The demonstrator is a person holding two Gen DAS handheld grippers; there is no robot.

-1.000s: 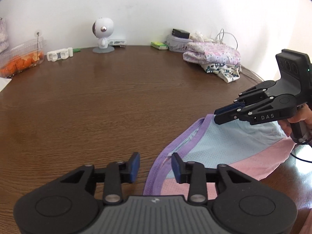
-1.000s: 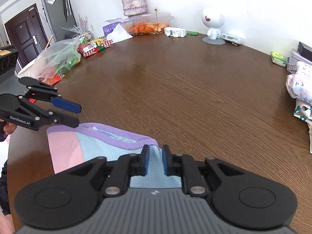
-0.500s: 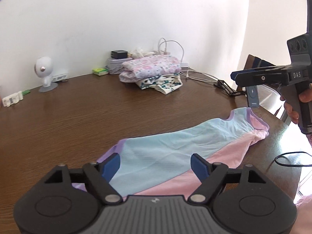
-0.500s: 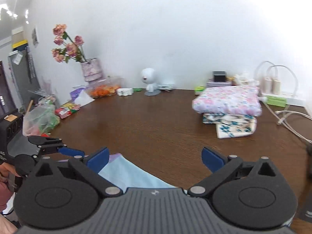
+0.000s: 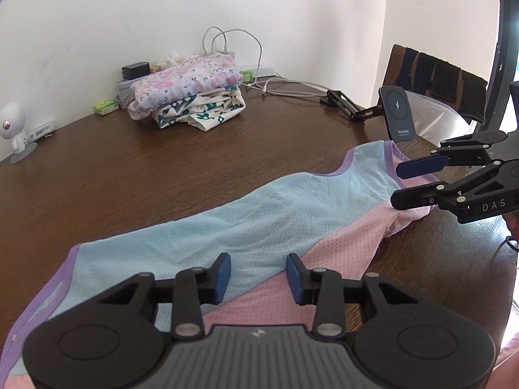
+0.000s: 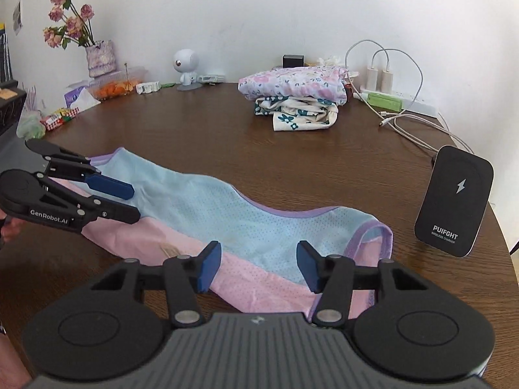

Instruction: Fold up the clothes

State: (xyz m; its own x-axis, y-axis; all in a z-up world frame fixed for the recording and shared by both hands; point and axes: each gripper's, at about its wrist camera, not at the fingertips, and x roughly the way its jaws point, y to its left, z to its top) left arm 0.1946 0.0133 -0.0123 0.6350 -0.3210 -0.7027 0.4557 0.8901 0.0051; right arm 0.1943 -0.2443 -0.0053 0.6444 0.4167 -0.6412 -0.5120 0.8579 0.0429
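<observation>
Both tongs, left point(image 5: 258, 274) and right point(image 6: 258, 265), gaped wide over the half-folded shirt point(image 6: 233, 214), probably poised to regrip.

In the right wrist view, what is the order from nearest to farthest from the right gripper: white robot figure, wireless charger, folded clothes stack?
From the right gripper:
1. Wireless charger, standing to the right.
2. Folded clothes stack, ahead, mid-table.
3. White robot figure, far back-left by the wall.
</observation>
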